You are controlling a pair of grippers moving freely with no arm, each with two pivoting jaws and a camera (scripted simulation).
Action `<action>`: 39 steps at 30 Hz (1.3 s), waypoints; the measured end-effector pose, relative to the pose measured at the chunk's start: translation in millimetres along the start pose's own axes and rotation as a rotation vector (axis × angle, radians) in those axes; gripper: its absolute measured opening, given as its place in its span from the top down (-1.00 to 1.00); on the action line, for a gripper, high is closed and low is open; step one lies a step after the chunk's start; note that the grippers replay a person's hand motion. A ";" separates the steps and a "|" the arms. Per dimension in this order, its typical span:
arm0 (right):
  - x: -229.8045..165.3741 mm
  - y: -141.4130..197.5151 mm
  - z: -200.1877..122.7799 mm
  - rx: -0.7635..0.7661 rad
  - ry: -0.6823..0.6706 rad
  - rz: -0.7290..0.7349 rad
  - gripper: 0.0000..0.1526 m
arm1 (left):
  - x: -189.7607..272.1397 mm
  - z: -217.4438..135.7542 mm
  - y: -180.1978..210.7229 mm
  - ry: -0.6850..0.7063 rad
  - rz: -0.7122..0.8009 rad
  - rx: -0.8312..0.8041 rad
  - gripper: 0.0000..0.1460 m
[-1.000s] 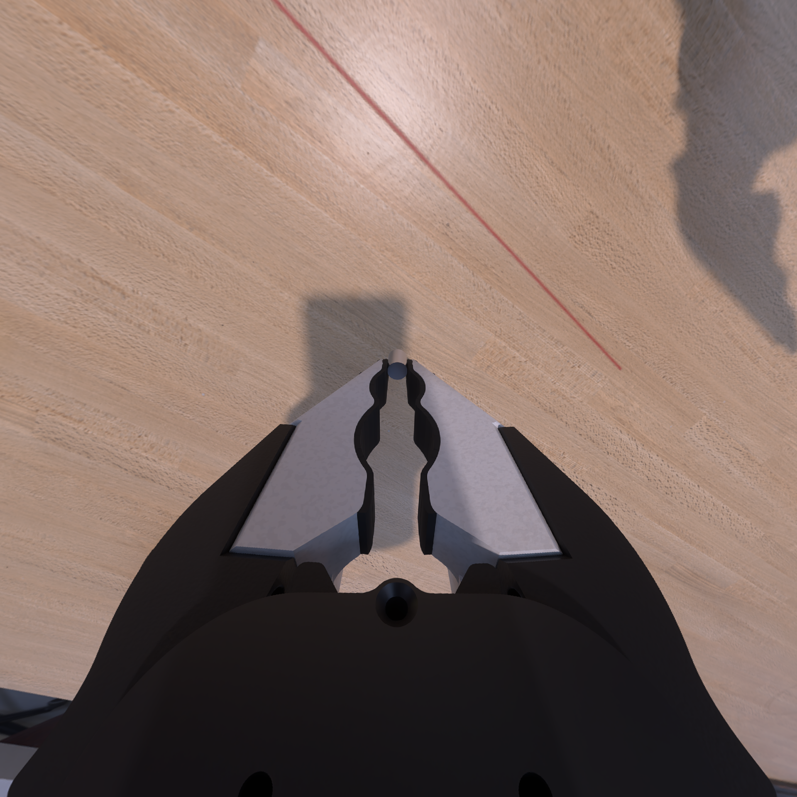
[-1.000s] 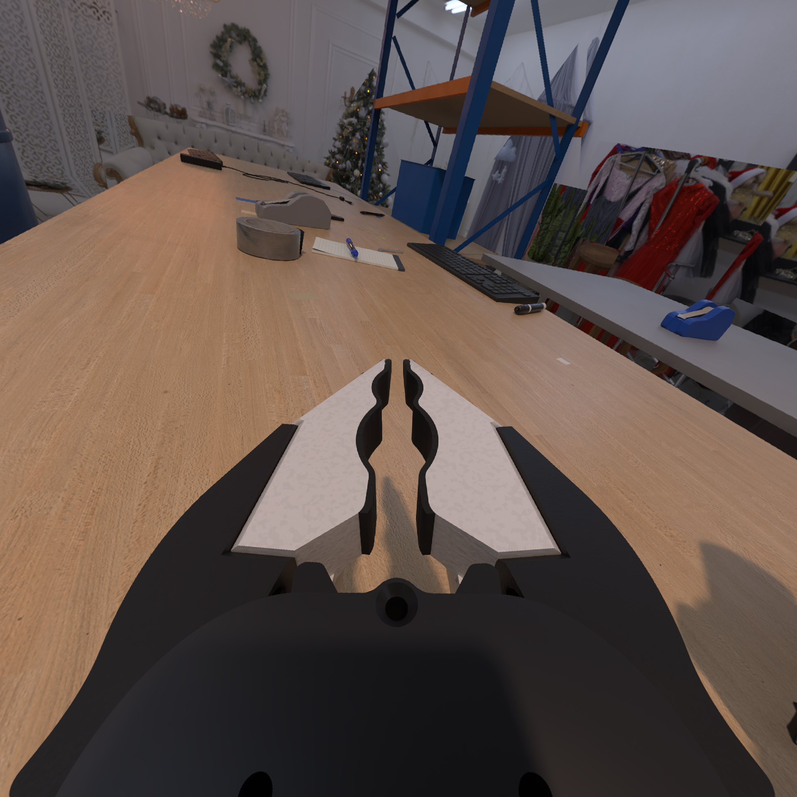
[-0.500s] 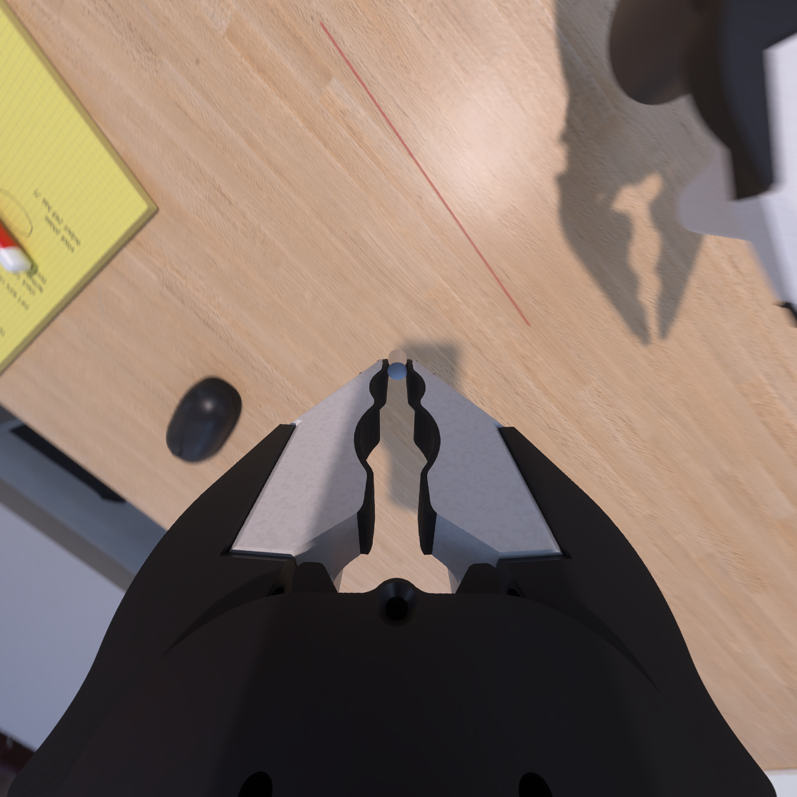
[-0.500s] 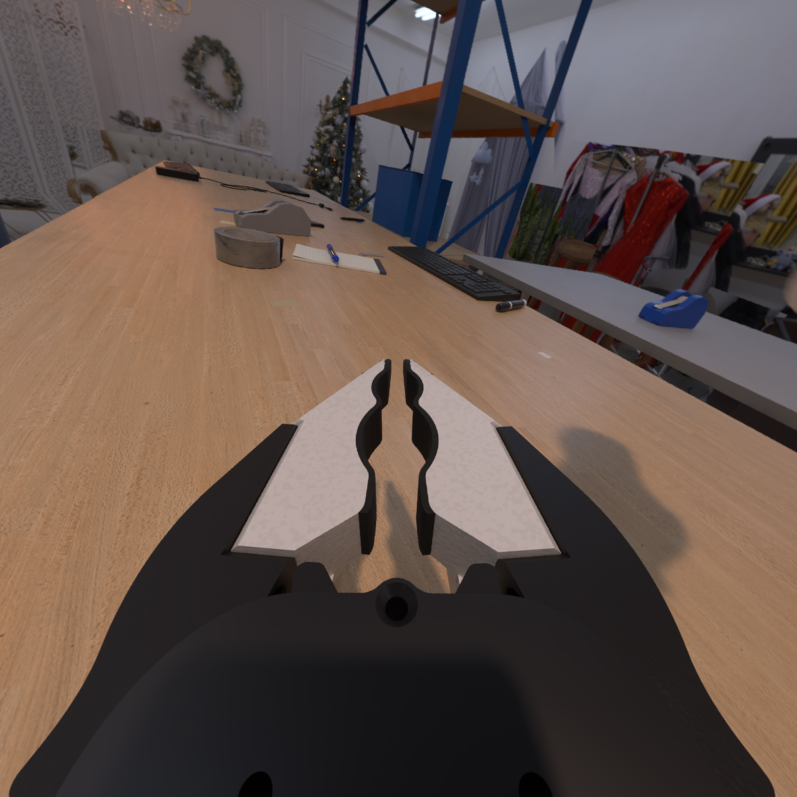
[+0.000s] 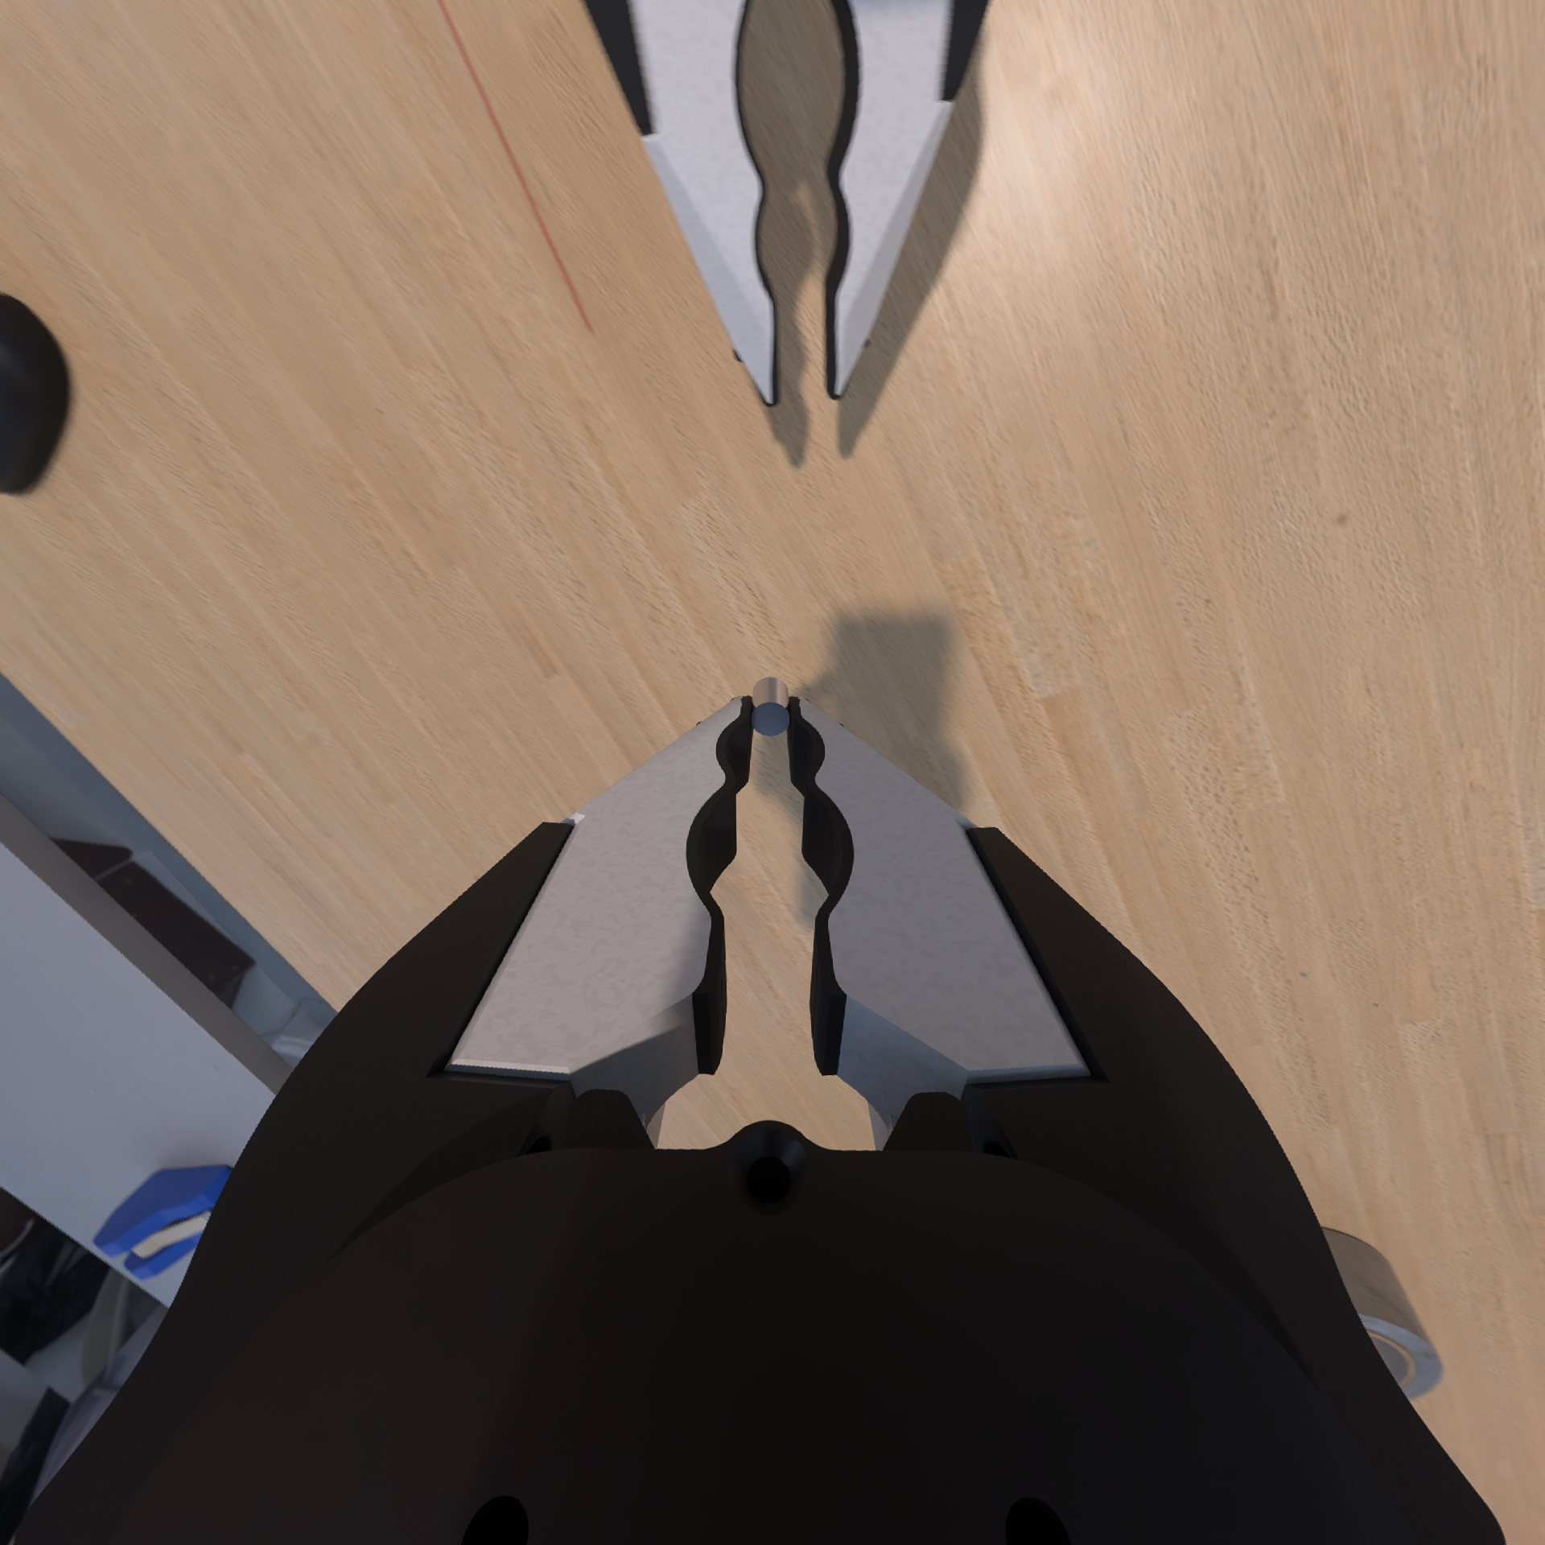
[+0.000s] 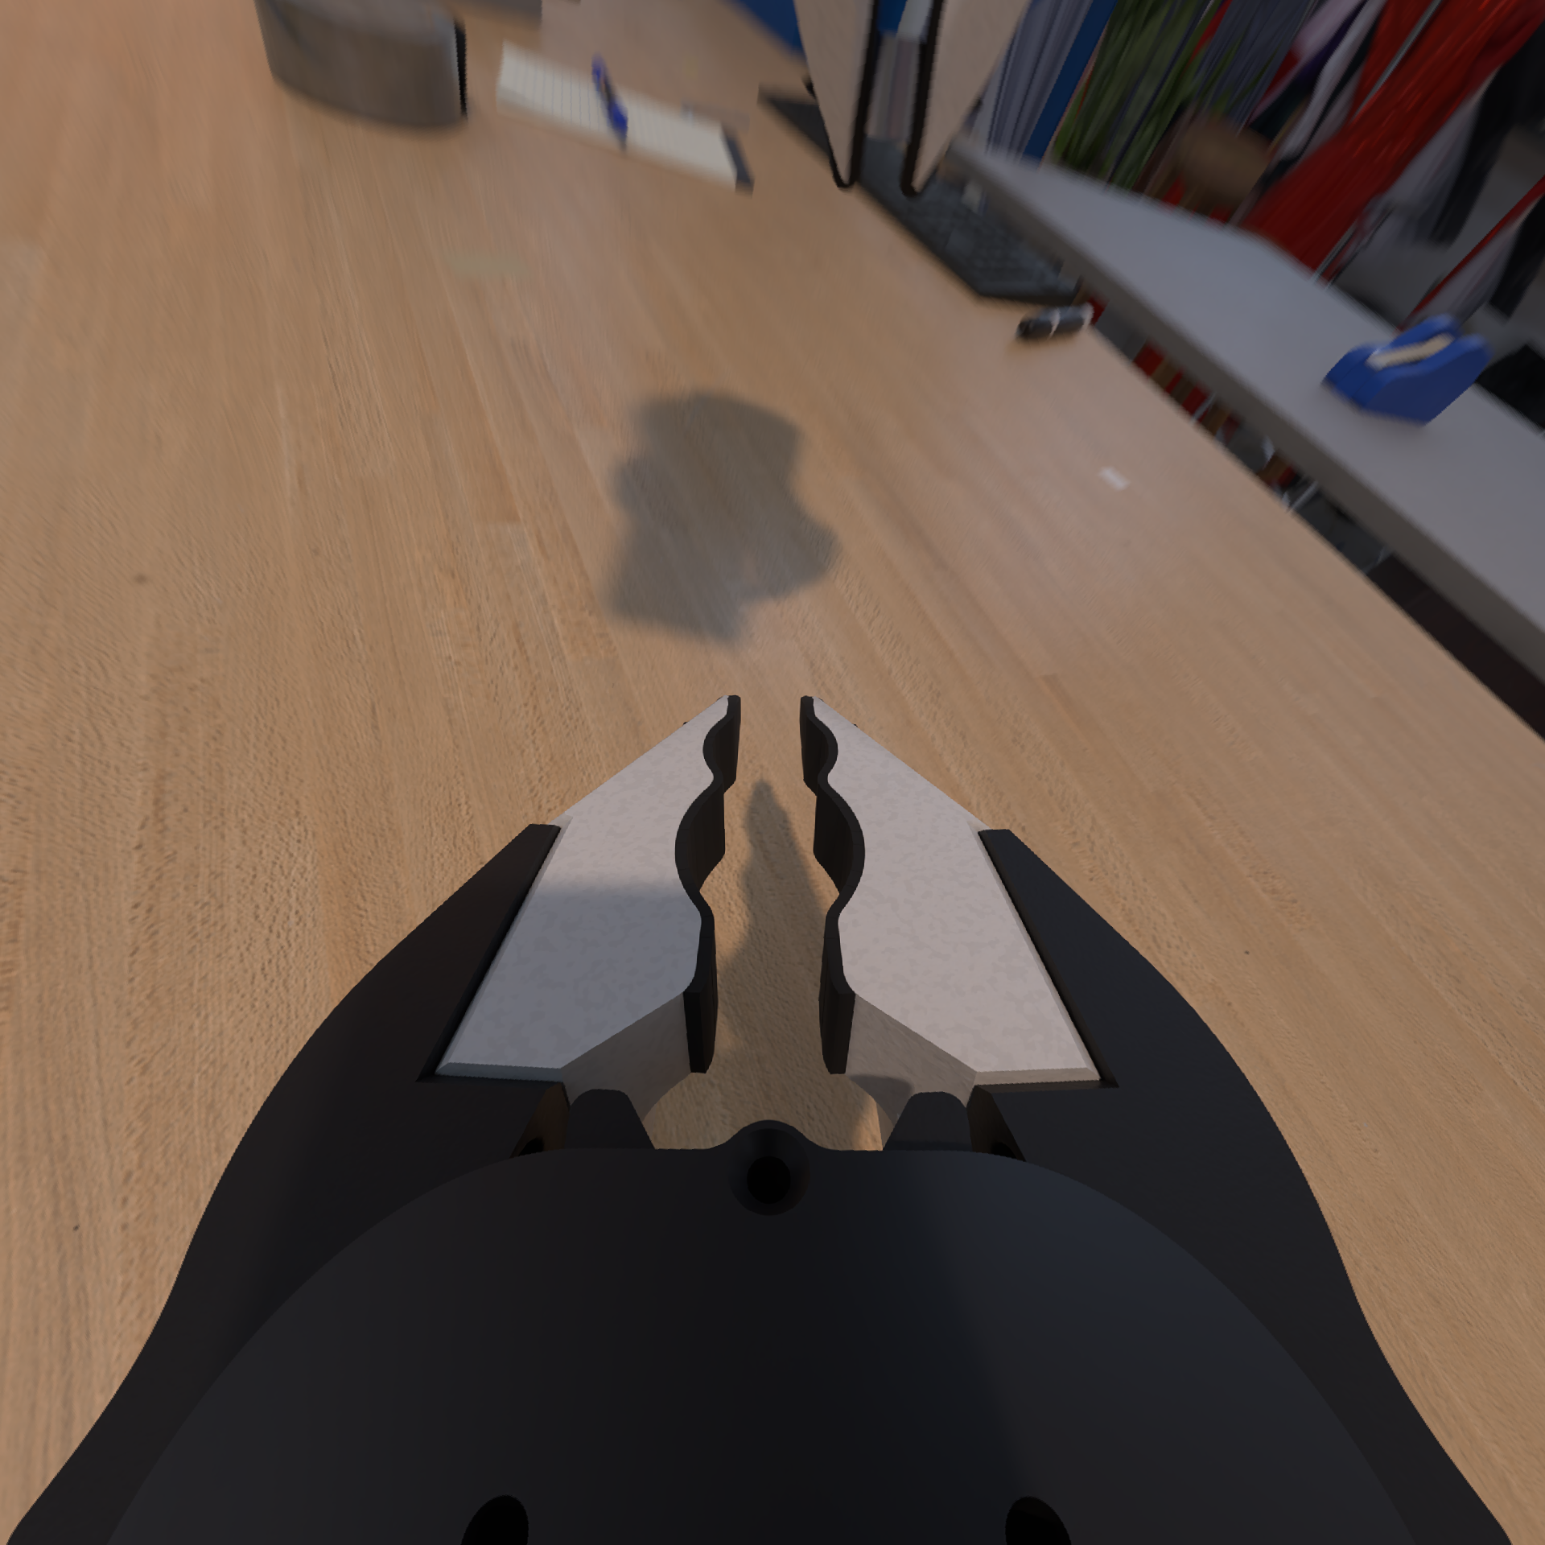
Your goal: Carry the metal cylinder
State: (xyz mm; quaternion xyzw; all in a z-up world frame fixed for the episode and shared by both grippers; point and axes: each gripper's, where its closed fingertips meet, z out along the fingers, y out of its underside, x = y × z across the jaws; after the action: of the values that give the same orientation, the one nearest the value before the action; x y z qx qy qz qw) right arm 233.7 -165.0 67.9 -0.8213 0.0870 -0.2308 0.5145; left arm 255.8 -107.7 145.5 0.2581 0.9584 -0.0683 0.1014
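A small metal cylinder (image 5: 769,715) is pinched end-on between the tips of my left gripper (image 5: 769,711), which is shut on it and holds it above the wooden table (image 5: 1212,502). My right gripper (image 6: 769,706) is empty, low over the table, with its jaws a little apart. It also shows at the top of the left wrist view (image 5: 800,389), pointing toward the left gripper with a gap of table between them. The left gripper's fingers (image 6: 844,100) hang into the top of the right wrist view. The cylinder cannot be made out there.
A black mouse (image 5: 21,393), a thin red line (image 5: 535,217), a tape roll (image 5: 1388,1346) and a blue dispenser (image 5: 159,1212) show in the left wrist view. Far off lie a grey dispenser (image 6: 359,58), notepad (image 6: 619,117), keyboard (image 6: 978,242) and marker (image 6: 1053,322).
The left gripper has carried the cylinder across the table until it faces the right gripper. The right gripper has tilted down and its jaws have opened slightly.
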 end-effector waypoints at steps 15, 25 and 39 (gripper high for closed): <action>-24.7 33.7 38.3 -0.336 -0.129 -0.191 0.97 | 53.3 36.5 34.8 -0.006 -0.081 0.072 0.90; -32.4 36.4 22.6 -0.306 -0.267 -0.305 0.99 | 56.8 66.9 27.7 0.003 0.019 0.063 0.90; -21.9 9.0 25.6 -0.208 -0.268 -0.011 0.91 | 42.0 96.8 17.6 -0.097 0.245 0.012 0.90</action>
State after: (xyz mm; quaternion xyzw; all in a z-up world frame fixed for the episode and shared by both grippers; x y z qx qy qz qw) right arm 227.4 -140.2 44.3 -0.8941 0.0366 -0.1117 0.4322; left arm 244.6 -90.0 40.6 0.3701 0.9132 -0.0736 0.1537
